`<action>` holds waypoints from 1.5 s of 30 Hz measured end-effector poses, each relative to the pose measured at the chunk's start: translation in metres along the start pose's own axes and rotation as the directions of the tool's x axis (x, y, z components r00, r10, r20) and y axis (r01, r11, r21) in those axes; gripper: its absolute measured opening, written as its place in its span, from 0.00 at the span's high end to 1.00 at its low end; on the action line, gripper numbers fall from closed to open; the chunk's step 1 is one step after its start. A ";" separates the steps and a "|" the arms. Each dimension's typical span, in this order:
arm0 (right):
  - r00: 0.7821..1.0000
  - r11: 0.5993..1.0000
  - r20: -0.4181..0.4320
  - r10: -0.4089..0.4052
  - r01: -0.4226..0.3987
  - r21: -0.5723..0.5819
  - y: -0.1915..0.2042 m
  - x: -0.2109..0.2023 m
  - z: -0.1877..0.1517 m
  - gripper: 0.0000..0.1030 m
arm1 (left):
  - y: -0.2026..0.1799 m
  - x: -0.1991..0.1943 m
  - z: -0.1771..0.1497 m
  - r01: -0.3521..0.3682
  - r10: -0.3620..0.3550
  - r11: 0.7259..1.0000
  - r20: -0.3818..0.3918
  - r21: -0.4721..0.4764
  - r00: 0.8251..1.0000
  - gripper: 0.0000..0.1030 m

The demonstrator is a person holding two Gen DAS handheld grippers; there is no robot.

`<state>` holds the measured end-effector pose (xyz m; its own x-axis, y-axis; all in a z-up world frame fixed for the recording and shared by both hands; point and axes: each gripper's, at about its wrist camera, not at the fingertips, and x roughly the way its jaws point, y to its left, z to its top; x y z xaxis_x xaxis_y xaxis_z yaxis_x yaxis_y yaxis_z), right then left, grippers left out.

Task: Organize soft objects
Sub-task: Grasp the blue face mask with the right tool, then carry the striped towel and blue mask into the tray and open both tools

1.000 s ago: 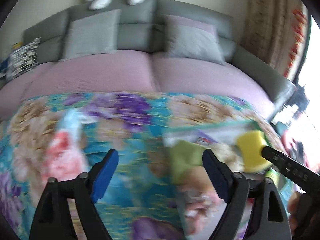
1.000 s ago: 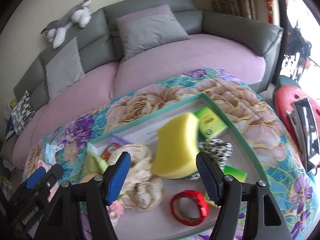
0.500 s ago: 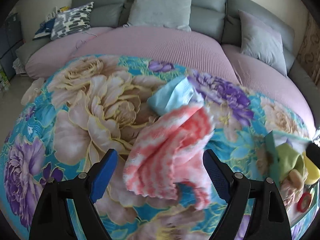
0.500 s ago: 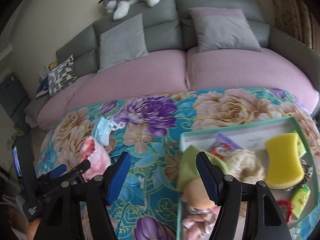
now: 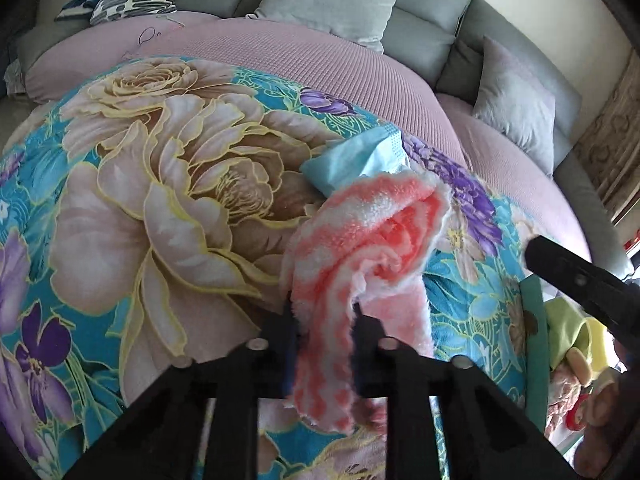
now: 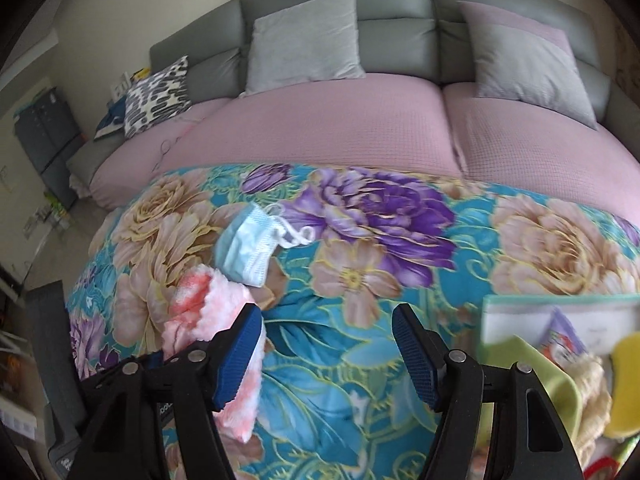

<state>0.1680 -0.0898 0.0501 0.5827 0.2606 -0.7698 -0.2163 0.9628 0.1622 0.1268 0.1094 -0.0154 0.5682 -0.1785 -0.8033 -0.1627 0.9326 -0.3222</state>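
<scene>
Left wrist view: left hand-held gripper (image 5: pixel 326 334) closing, pinching the pink towel (image 5: pixel 360 248); right hand-held gripper (image 6: pixel 326 356) spread, empty.

Soft daylight from right; fisheye-curved edges, slight motion blur.

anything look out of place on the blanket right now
Yes: a blue face mask lies crumpled on the floral blanket, outside the green-rimmed box where the other soft things sit. The pink towel is also out, bunched up, with the left gripper closing on it.
</scene>
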 end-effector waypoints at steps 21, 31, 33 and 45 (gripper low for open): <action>0.988 0.992 -0.106 0.114 -0.118 -0.034 0.055 0.100 0.023 0.50 | 0.058 -0.042 0.005 -0.002 0.027 0.988 0.157 -0.156 0.987 0.85; 0.982 0.988 -0.104 0.156 -0.154 0.024 0.052 0.104 0.020 0.90 | 0.057 -0.038 0.006 -0.008 0.030 0.988 0.142 -0.154 0.989 0.85; 0.984 0.987 -0.088 0.158 -0.156 0.026 0.051 0.093 0.019 0.90 | 0.054 -0.042 0.006 -0.012 0.034 0.989 0.145 -0.149 0.989 0.85; 0.995 0.995 0.041 0.088 -0.089 0.037 0.030 -0.033 -0.011 0.90 | -0.022 -0.100 -0.012 0.024 -0.025 1.000 0.170 0.008 0.985 0.85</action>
<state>0.1334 -0.0700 0.0732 0.5934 0.3470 -0.7263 -0.2384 0.9376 0.2531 0.0635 0.1030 0.0659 0.7007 -0.1458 -0.6983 -0.1427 0.9304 -0.3375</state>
